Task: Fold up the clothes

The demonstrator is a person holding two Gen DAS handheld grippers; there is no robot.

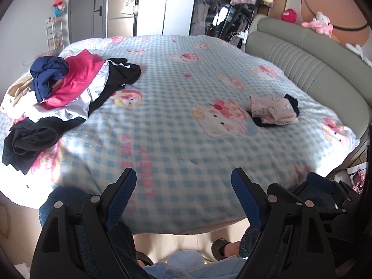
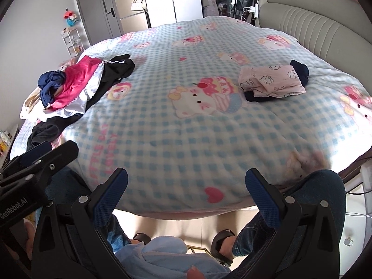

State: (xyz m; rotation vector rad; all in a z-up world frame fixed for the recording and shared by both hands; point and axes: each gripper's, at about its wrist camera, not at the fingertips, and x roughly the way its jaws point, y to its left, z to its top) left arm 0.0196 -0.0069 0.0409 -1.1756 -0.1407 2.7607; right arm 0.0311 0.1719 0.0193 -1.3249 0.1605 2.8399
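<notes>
Clothes lie in two groups on the bed (image 1: 186,107), none of them in either tool's grasp. The left gripper (image 1: 183,186) hangs at the near edge of the mattress with its jaws spread wide and nothing between them; the right gripper (image 2: 186,186) sits just beside it, jaws likewise spread and empty. Below both, a person's legs in jeans (image 2: 320,193) and sandalled feet show on the floor, with something pale blue, perhaps a towel, at the bottom edge of the right wrist view. On the blue checked cat-print blanket (image 2: 186,139), a folded pink patterned garment (image 1: 274,111) rests on a dark one, to the right near the padded grey headboard (image 1: 302,55). Well apart, at the far left, an unfolded heap (image 1: 62,86) mixes navy, bright pink, white and black pieces.
</notes>
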